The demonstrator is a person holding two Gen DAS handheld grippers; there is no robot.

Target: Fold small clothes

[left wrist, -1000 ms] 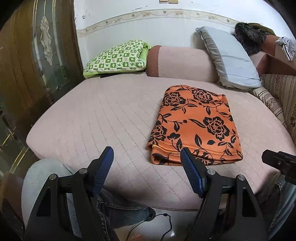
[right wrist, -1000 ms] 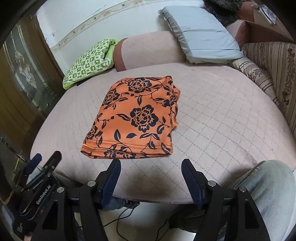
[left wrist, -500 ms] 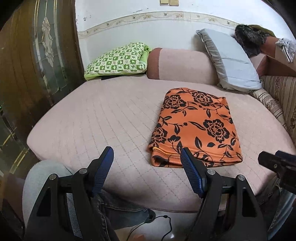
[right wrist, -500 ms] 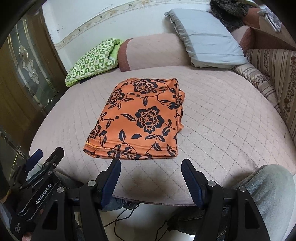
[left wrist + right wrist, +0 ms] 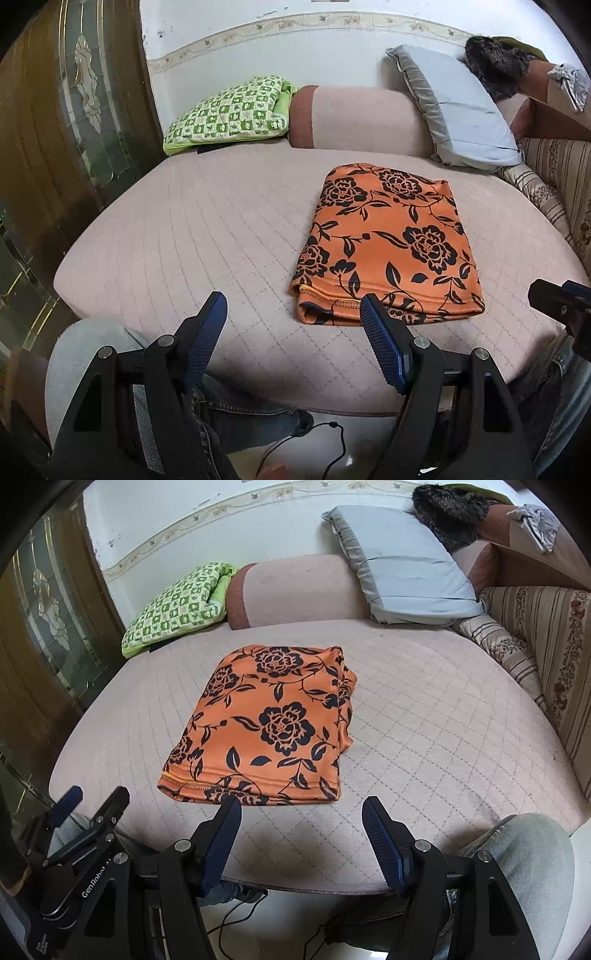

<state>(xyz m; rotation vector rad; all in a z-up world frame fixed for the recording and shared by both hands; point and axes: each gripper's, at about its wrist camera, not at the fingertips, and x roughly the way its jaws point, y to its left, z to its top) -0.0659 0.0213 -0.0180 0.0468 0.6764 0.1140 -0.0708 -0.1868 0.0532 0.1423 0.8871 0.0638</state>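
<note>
orange floral garment (image 5: 388, 243) folded flat mid-mattress, hemmed edge facing the grippers | left gripper (image 5: 293, 308) jaws wide, holding nothing, just short of its near-left corner | right gripper (image 5: 301, 812) same, wide and empty | bare quilted mattress (image 5: 443, 716) either side, pillows at the back

Bare quilted mattress (image 5: 192, 221) is lying open left, right and in front of the folded orange floral garment (image 5: 266, 723), while a green checked cushion (image 5: 229, 110), bolster (image 5: 299, 590) and grey pillow (image 5: 402, 568) are crowding the far edge.
</note>
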